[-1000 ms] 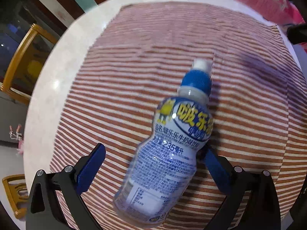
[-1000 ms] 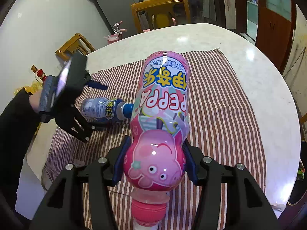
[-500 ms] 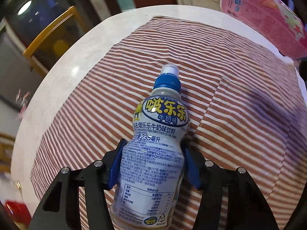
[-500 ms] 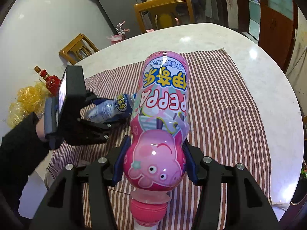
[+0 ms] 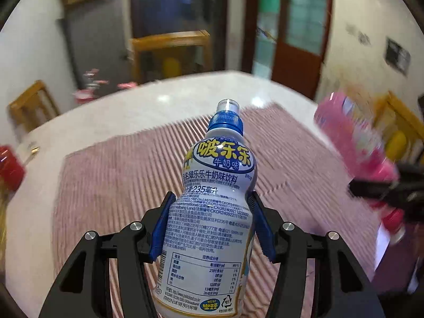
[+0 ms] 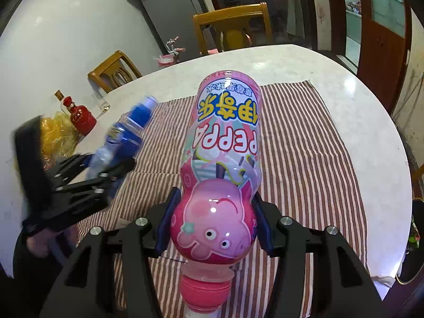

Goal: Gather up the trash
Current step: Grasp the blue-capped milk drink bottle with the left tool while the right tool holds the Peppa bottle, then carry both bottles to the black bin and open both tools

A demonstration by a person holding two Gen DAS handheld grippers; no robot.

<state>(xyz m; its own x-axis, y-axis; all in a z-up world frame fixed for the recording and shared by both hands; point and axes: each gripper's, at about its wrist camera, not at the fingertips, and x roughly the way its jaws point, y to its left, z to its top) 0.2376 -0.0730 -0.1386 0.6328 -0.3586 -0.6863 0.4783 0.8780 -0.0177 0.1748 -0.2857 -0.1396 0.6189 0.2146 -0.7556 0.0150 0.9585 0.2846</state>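
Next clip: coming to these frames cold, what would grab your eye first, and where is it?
First, the pink Peppa bottle, clamped cap-down in the right claw, filling the middle of the right wrist view. Then the white-and-blue milk drink bottle, cap up, gripped by the left claw and lifted clear of the red-striped cloth on the round white table. A red bottle stands at the table's far left edge.

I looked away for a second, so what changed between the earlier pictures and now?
The left gripper closed on the blue-capped bottle lying on the striped cloth and lifted it clear, cap up. The right gripper kept clamping the pink bottle.
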